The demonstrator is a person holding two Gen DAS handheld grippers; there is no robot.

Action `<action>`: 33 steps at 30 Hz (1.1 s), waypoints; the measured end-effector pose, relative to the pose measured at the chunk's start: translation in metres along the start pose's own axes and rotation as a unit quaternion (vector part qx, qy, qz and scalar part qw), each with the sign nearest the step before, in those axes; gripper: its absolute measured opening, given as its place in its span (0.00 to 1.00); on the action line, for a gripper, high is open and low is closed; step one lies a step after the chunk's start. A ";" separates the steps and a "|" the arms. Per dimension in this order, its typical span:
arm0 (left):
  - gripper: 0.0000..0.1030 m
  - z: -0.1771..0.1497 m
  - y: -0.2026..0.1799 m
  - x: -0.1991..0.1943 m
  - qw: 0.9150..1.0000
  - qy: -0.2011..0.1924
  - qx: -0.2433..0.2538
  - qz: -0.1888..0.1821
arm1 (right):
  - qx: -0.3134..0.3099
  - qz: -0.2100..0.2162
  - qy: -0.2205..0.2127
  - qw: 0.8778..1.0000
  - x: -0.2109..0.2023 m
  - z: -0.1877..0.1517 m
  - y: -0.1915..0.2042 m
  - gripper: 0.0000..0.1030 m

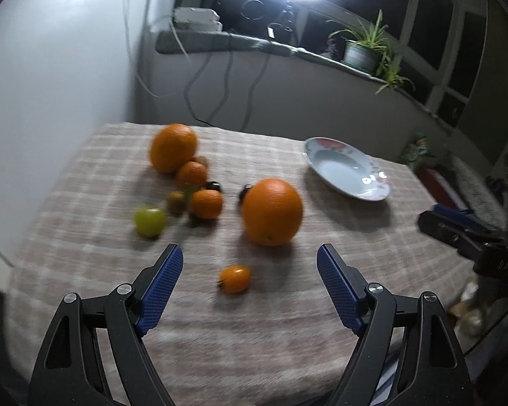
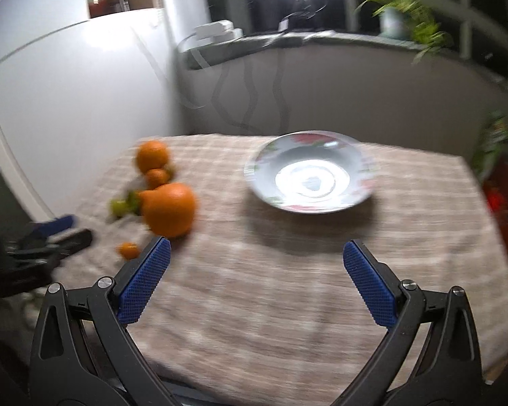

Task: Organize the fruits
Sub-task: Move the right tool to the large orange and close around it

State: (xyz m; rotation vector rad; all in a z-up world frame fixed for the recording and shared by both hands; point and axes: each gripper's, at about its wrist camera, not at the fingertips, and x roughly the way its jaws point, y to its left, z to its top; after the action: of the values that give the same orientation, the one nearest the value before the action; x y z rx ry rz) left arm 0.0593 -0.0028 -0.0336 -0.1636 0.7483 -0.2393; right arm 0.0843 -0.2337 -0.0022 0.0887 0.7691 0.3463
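Observation:
A big orange [image 1: 272,211] sits mid-table, a second big orange [image 1: 173,147] farther back left. Two small mandarins [image 1: 206,204], a green fruit [image 1: 149,220] and small dark fruits cluster between them. A small orange tomato [image 1: 235,278] lies just ahead of my left gripper [image 1: 250,257], which is open and empty above the cloth. A white floral plate [image 1: 347,168] stands at the right; it also shows in the right wrist view [image 2: 311,172]. My right gripper [image 2: 256,253] is open and empty, in front of the plate, with the fruit pile [image 2: 167,208] to its left.
The table has a beige checked cloth [image 1: 220,331]. A white wall is on the left, a sill with a potted plant [image 1: 365,47] and cables at the back. The right gripper shows at the right edge of the left wrist view [image 1: 470,233].

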 end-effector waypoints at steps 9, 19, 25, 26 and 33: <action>0.77 0.014 0.009 0.036 0.997 0.031 -0.018 -0.063 | 0.030 0.080 0.057 0.995 0.055 0.017 0.006 1.00; 0.71 0.022 -0.002 0.064 0.995 0.055 0.006 -0.080 | 0.039 0.110 0.098 0.988 0.103 0.035 0.020 1.00; 0.69 0.026 -0.003 0.074 0.995 0.058 0.007 -0.085 | 0.063 0.139 0.134 0.979 0.131 0.039 0.021 0.96; 0.69 0.025 -0.003 0.074 0.995 0.059 0.008 -0.085 | 0.069 0.141 0.138 0.978 0.134 0.039 0.020 0.96; 0.65 0.025 -0.004 0.086 0.994 0.068 0.007 -0.086 | 0.074 0.155 0.157 0.973 0.148 0.038 0.022 0.87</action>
State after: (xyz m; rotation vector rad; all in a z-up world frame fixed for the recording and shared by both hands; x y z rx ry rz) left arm 0.1367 -0.0282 -0.0712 -0.2008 0.8678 -0.4230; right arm 0.2026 -0.1610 -0.0686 0.3023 1.0988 0.6081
